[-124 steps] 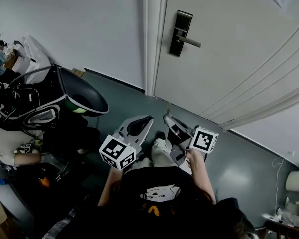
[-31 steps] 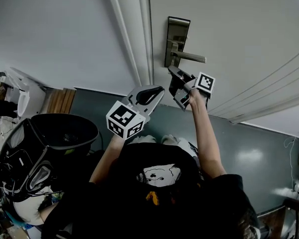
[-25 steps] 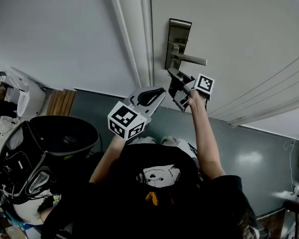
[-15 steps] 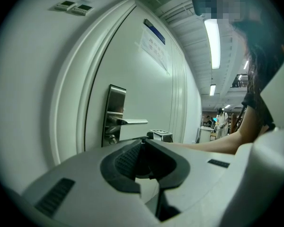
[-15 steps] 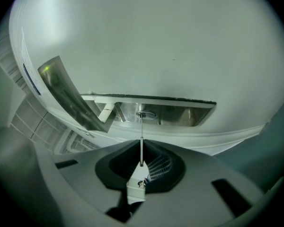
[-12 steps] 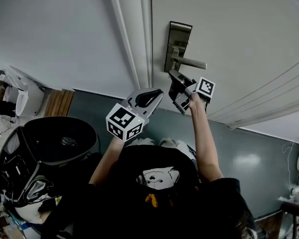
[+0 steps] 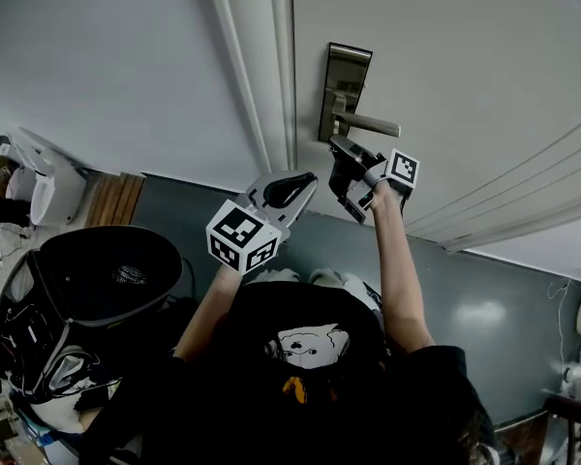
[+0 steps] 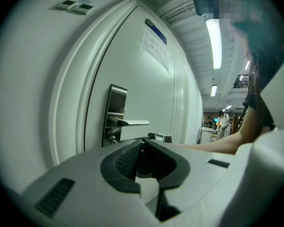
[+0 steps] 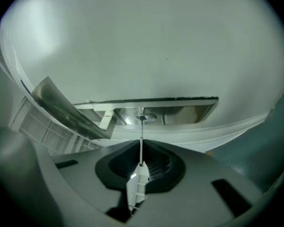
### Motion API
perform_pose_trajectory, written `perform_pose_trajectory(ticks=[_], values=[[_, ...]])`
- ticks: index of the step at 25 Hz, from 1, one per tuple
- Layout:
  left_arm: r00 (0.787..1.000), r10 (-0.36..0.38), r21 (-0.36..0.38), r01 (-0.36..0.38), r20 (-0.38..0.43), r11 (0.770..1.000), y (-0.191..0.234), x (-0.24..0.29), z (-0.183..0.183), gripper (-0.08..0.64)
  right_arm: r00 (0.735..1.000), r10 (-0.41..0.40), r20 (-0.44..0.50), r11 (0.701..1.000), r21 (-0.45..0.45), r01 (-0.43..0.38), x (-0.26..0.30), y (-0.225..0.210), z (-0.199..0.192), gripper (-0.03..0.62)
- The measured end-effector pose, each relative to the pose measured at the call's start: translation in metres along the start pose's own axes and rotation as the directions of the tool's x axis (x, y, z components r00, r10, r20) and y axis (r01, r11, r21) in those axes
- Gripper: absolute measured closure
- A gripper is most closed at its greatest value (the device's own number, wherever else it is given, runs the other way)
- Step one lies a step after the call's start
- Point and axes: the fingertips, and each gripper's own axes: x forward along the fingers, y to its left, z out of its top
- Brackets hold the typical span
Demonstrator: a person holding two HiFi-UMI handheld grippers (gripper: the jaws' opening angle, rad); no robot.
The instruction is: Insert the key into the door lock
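Key point(image 9: 137, 181) too small to pick out in head view; there the right gripper point(image 7: 343, 155) is raised to the door point(image 7: 445, 56), just under the lever handle point(image 7: 370, 124) of the lock plate point(image 7: 345, 87), while the left gripper point(image 7: 300, 182) hangs lower and apart from the door. Count here: two grippers, one lock plate, one lever. Left gripper view: jaws together, nothing between them; plate and lever ahead, one round cylinder point(image 8: 112, 138) under the lever. Right gripper view: jaws clamped on the key's flat head, thin blade running straight up to the one keyhole point(image 9: 142, 117), tip at its mouth; whether it has entered, cannot tell. One key. Risks, as I judge them: the blade is long and slender and gripped only at the head, so any tilt of the gripper during the push could jam or bend it; the head could pivot or slip between the pads if the tip catches the rim; the lever sits close at the left, and a sideways correction could knock it
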Motion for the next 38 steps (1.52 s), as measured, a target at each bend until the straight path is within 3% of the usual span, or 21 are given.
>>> perform_pose_trajectory(ticks=[6, 13, 23, 29, 38], values=[[1.000, 0.009, 0.001, -0.009, -0.003, 1.000, -0.003, 0.001, 0.001, 0.532, 1.000, -0.020, 0.014, 0.999, -0.044, 0.020, -0.001, 0.005, -0.004, 0.572], [1.000, 0.021, 0.000, -0.021, -0.001, 1.000, -0.007, -0.004, 0.008, 0.532, 0.999, -0.032, 0.013, 0.999, -0.018, 0.032, -0.001, 0.014, -0.006, 0.571], [0.999, 0.035, -0.004, -0.035, -0.003, 0.999, -0.009, -0.007, 0.010, 0.532, 1.000, -0.004, 0.010, 0.999, -0.032, 0.004, -0.002, 0.021, -0.008, 0.569], [0.999, 0.033, -0.005, -0.033, -0.006, 0.999, -0.014, -0.007, 0.007, 0.532, 0.994, 0.027, 0.108, 0.999, 0.019, -0.030, 0.001, 0.019, 0.006, 0.566], [0.999, 0.041, -0.017, -0.041, -0.015, 0.999, -0.010, -0.011, 0.005, 0.532, 0.992, 0.059, 0.115, 0.998, -0.012, -0.058, 0.000, 0.022, 0.005, 0.558]])
